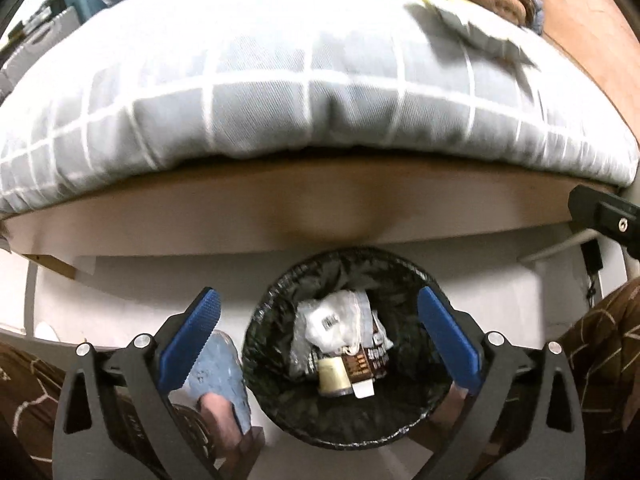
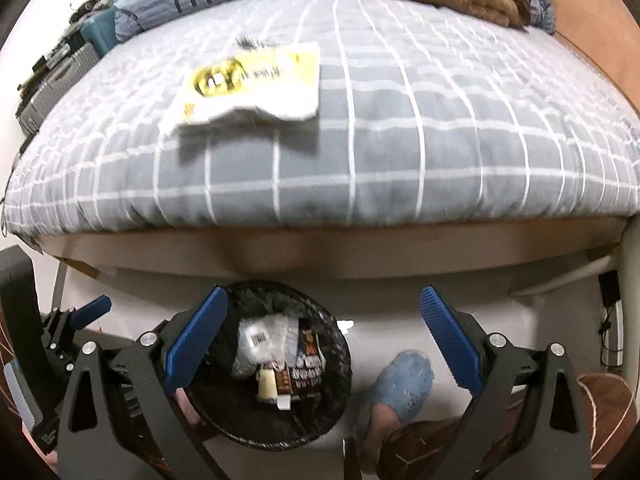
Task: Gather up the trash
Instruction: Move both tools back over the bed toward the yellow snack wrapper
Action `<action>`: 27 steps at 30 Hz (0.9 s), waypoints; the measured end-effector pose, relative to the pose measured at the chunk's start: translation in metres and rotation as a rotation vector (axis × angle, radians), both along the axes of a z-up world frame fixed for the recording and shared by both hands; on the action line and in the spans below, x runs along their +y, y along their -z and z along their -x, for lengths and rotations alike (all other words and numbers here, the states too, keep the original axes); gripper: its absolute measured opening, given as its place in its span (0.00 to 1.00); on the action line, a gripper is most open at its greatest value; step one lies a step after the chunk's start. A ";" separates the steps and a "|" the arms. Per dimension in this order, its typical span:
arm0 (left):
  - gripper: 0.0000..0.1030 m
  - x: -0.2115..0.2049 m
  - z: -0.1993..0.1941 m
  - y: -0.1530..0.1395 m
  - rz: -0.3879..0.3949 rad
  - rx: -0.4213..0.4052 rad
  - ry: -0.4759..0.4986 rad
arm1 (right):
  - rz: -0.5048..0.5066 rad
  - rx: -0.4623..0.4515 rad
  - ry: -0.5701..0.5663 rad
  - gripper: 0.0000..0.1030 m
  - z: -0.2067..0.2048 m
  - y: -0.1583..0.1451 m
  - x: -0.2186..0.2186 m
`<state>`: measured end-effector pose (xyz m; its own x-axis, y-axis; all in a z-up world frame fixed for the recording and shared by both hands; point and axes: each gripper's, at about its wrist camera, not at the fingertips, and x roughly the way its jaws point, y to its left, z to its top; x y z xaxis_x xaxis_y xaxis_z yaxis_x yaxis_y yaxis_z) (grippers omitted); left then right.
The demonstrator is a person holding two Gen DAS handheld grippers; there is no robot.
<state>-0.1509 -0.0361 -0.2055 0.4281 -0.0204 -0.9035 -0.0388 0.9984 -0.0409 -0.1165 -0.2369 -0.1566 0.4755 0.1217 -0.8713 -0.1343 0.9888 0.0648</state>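
Bin (image 2: 276, 432): already holds trash.
Remaining: yellow wrapper (image 2: 256, 80) on bed (image 2: 400, 152).
Left gripper (image 1: 320, 344): fingers wide apart, empty.
Right gripper (image 2: 324, 344): fingers wide apart, empty.

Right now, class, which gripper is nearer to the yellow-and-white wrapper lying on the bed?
Right. The right gripper faces the yellow-and-white wrapper almost head-on, just left of its centre line. The left gripper sits over the trash bin, with the wrapper far off to its upper right.
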 end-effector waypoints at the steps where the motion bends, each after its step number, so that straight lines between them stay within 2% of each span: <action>1: 0.94 0.002 -0.003 -0.006 0.002 -0.006 -0.004 | -0.008 -0.014 -0.005 0.91 -0.003 -0.007 0.002; 13: 0.94 0.058 -0.037 -0.082 0.013 -0.124 -0.116 | -0.067 -0.091 -0.032 0.91 -0.052 -0.066 0.022; 19: 0.94 0.086 -0.067 -0.110 0.023 -0.172 -0.155 | -0.067 -0.084 -0.044 0.91 -0.079 -0.072 0.037; 27: 0.94 0.086 -0.110 -0.129 0.020 -0.233 -0.127 | -0.075 -0.019 -0.052 0.91 -0.111 -0.057 0.059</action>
